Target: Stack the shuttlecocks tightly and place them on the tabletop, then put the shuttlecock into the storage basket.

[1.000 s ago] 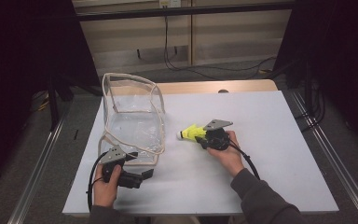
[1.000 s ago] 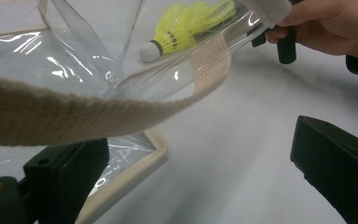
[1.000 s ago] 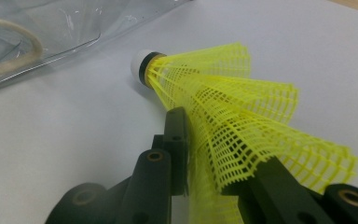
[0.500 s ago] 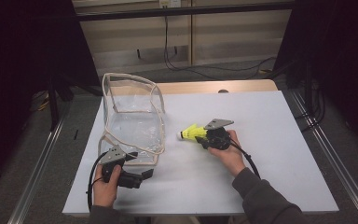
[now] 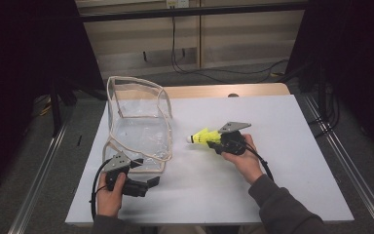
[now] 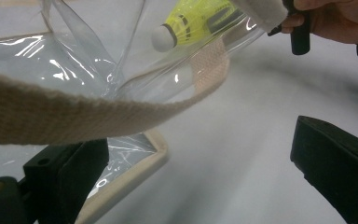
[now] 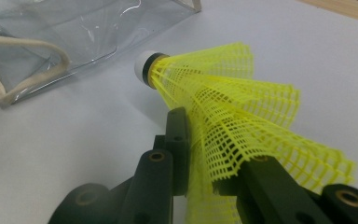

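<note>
A yellow mesh shuttlecock (image 5: 203,136) with a white cork tip is held a little above the white table (image 5: 282,195), cork pointing left toward a clear plastic bag (image 5: 139,129). My right gripper (image 5: 219,141) is shut on its skirt. In the right gripper view, the black jaws pinch the netting (image 7: 223,93) at my right gripper (image 7: 214,149). My left gripper (image 5: 151,182) lies at the bag's near corner, open. In the left gripper view, its jaws stand wide at my left gripper (image 6: 196,168), with the bag's trimmed corner (image 6: 140,154) beside one jaw and a beige strap (image 6: 74,116) crossing in front.
The bag stands upright at the table's left half, its beige-trimmed mouth facing up and its handles drooping toward the front. A wooden strip (image 5: 209,91) runs along the table's far edge. Metal rails (image 5: 44,161) flank the table.
</note>
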Demonstrator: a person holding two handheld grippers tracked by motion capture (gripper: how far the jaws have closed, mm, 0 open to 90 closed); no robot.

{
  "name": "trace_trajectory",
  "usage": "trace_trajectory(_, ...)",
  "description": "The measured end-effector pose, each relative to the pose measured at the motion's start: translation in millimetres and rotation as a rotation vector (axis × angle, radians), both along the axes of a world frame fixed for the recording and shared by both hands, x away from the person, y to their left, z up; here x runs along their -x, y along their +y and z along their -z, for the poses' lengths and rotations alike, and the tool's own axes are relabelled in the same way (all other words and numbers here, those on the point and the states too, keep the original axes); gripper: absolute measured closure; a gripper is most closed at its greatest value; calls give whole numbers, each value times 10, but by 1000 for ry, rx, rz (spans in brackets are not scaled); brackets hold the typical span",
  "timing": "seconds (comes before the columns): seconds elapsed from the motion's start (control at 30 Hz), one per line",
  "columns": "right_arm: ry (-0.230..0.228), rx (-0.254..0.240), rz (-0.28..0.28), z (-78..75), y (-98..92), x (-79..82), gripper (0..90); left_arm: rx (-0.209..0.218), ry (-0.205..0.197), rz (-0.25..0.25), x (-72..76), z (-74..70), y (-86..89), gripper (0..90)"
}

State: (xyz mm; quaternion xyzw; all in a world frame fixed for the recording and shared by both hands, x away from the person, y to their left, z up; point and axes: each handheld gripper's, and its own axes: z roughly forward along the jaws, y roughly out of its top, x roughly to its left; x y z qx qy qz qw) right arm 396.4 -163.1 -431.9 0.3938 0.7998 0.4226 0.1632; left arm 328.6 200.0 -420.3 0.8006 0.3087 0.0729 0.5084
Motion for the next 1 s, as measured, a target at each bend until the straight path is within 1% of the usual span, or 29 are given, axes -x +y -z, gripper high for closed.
trace_trajectory(0.27,0,6,-10,-122,-64,18,800,4,3,-2,-9,-2,4,43)
trace_trajectory(0.5,1,-22,-14,-234,-78,21,799,9,1,-1,-15,-7,14,43)
trace_trajectory(0.7,-4,-11,-18,-323,-81,30,799,4,0,-3,-17,-10,6,41)
trace_trajectory(0.73,-5,-11,-21,-333,-83,28,799,8,1,-3,-17,-6,3,41)
trace_trajectory(0.87,-6,-5,-34,-384,-84,27,799,4,3,-3,-18,-5,1,41)
trace_trajectory(0.93,-1,-13,-39,-403,-84,23,799,5,4,-6,-13,-7,1,41)
trace_trajectory(1.0,-4,-9,-40,-430,-82,22,799,4,3,-4,-13,-9,4,41)
